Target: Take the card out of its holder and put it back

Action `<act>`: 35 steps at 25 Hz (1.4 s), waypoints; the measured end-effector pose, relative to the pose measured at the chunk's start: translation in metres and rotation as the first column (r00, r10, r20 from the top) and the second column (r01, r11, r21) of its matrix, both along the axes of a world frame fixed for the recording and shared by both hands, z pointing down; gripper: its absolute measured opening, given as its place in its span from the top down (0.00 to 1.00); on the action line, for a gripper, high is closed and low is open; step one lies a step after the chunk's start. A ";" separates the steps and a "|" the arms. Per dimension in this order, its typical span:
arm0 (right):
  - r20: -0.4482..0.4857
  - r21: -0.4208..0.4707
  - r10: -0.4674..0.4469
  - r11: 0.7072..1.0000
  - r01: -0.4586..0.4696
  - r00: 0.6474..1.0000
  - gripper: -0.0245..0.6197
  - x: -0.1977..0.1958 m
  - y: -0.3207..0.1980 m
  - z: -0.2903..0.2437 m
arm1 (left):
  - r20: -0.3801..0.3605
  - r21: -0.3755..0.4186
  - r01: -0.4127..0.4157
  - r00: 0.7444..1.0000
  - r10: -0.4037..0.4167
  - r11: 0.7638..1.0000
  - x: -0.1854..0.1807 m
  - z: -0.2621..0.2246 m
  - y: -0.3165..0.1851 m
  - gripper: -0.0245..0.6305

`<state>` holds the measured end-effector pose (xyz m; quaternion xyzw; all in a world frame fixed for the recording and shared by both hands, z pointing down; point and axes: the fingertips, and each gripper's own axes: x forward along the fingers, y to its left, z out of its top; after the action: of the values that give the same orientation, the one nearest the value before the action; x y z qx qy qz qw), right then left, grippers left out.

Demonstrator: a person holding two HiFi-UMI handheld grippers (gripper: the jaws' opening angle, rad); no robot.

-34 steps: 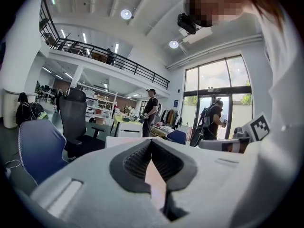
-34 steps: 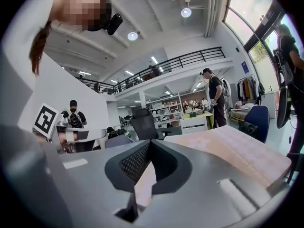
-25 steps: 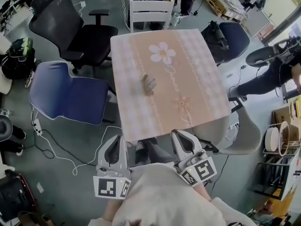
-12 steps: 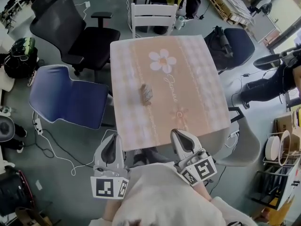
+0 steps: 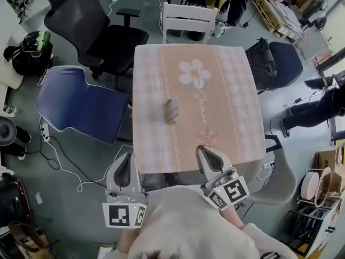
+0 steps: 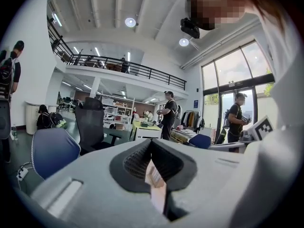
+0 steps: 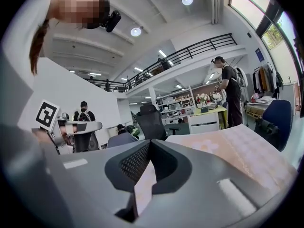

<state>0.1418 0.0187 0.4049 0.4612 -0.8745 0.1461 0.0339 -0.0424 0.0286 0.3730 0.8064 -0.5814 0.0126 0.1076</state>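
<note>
Head view: your left hand-held gripper (image 5: 128,159) and right hand-held gripper (image 5: 206,152) sit low in the frame at the near edge of the table (image 5: 226,90). The card holder (image 5: 171,111) lies mid-frame, well apart from both. Count: two grippers, one holder, one table; the card itself cannot be told apart from the holder.

Left gripper view: jaws together, nothing held.

Right gripper view: jaws together, nothing held.

Risk: unless you pin the small holder, it will likely slide or lift with the card. A thin card may slip or bend.
</note>
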 end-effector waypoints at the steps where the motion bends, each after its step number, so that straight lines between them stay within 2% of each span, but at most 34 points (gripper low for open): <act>1: 0.001 -0.004 -0.004 1.000 0.004 1.000 0.96 -0.001 -0.002 0.000 | 0.004 -0.002 0.008 1.000 -0.008 1.000 -0.003 0.000 0.000 0.96; 7: 0.006 -0.021 -0.010 1.000 0.010 1.000 0.96 -0.011 -0.008 -0.002 | 0.024 0.001 0.050 0.998 -0.050 0.999 -0.028 -0.009 -0.008 0.96; 16: 0.025 -0.025 0.027 0.999 -0.026 0.999 0.96 -0.031 -0.021 -0.003 | 0.059 0.010 0.041 0.997 -0.041 0.999 -0.056 -0.015 -0.026 0.96; 21: 0.021 -0.023 0.053 0.998 -0.053 0.998 0.96 -0.039 -0.026 -0.004 | 0.037 0.018 -0.059 0.998 0.059 0.998 -0.036 -0.015 -0.037 0.96; 26: 0.005 -0.016 0.089 0.996 -0.089 0.996 0.96 -0.039 -0.029 -0.006 | 0.024 0.023 -0.174 0.985 0.174 0.984 -0.009 -0.013 -0.044 0.96; 31: -0.009 -0.003 0.123 0.992 -0.123 0.992 0.96 -0.036 -0.032 -0.007 | 0.036 0.032 -0.217 0.976 0.216 0.976 -0.001 -0.009 -0.053 0.96; 35: -0.013 0.048 0.132 0.990 -0.132 0.991 0.96 -0.035 -0.035 -0.016 | 0.046 0.016 -0.227 0.973 0.226 0.974 -0.002 0.000 -0.058 0.96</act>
<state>0.1071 -0.0160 0.3889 0.5199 -0.8450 0.1236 0.0201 -0.0448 -0.0297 0.3726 0.8681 -0.4879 0.0362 0.0843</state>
